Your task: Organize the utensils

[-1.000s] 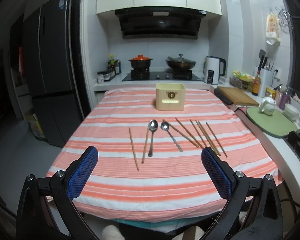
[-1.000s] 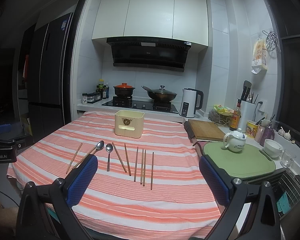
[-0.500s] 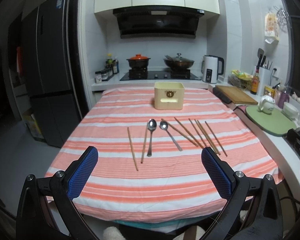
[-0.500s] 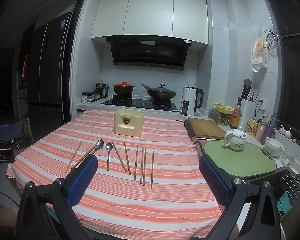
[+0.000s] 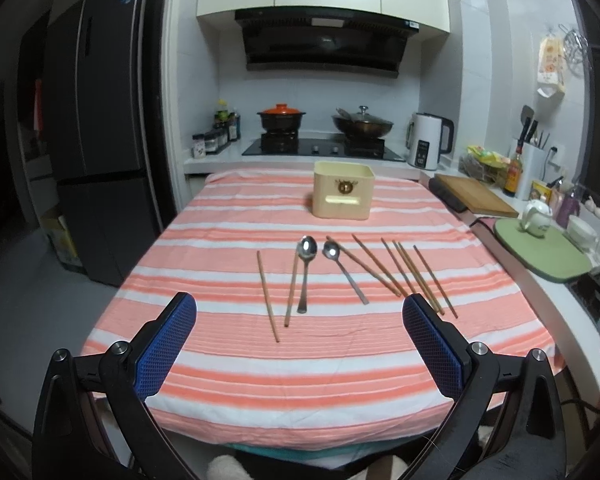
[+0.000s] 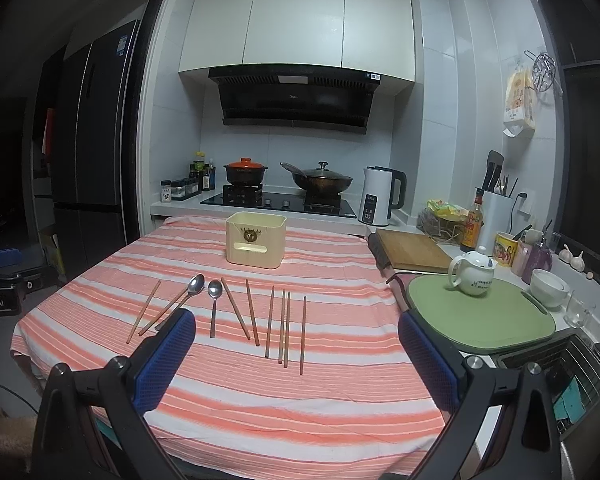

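Two metal spoons (image 5: 305, 272) (image 5: 343, 270) and several wooden chopsticks (image 5: 410, 270) lie in a row on the striped tablecloth (image 5: 300, 360). A cream utensil box (image 5: 343, 195) stands upright behind them. The spoons (image 6: 214, 308), the chopsticks (image 6: 286, 326) and the box (image 6: 256, 245) also show in the right wrist view. My left gripper (image 5: 299, 344) is open and empty above the table's near edge. My right gripper (image 6: 296, 356) is open and empty, near the front right of the table.
A green mat (image 6: 480, 316) with a white teapot (image 6: 473, 273) and a wooden cutting board (image 6: 414, 249) lie on the counter to the right. A stove with pots (image 5: 324, 124) and a kettle (image 5: 427, 146) stand behind the table. A dark fridge (image 5: 96, 152) stands at the left.
Both grippers have shifted slightly, so the scene sits a little differently in view. Both stay open and nothing on the table has moved.
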`<state>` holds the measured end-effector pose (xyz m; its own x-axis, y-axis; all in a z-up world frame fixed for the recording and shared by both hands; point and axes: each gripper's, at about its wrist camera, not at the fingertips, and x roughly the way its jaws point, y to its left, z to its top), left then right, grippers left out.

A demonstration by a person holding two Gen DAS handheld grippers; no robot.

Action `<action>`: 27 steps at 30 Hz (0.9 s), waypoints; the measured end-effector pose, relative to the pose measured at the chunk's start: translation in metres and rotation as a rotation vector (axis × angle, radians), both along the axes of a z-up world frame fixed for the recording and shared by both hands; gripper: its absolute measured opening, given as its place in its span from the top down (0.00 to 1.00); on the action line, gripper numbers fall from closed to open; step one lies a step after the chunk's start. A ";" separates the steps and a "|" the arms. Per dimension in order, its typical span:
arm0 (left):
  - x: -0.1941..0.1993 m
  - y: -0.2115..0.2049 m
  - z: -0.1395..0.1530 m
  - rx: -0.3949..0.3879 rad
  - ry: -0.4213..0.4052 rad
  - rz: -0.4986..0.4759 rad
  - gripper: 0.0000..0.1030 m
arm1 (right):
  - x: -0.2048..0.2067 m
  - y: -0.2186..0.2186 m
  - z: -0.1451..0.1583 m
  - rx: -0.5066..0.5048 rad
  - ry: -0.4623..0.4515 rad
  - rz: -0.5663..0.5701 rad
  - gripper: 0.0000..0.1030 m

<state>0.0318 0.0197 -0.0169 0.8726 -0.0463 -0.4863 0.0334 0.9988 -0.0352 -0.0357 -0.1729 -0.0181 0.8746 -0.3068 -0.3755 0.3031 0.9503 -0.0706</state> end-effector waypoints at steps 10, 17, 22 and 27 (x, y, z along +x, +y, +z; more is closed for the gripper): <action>0.021 0.048 -0.027 -0.060 0.031 0.064 0.00 | 0.014 -0.009 -0.011 0.007 0.027 -0.010 0.00; 0.048 0.049 -0.067 -0.073 0.122 0.049 0.00 | 0.032 -0.018 -0.032 0.020 0.072 -0.011 0.00; 0.066 0.042 -0.093 -0.063 0.196 0.038 0.00 | 0.046 -0.024 -0.052 0.023 0.094 -0.009 0.00; 0.085 0.033 -0.119 -0.048 0.252 0.035 0.00 | 0.061 -0.036 -0.081 0.030 0.146 -0.018 0.00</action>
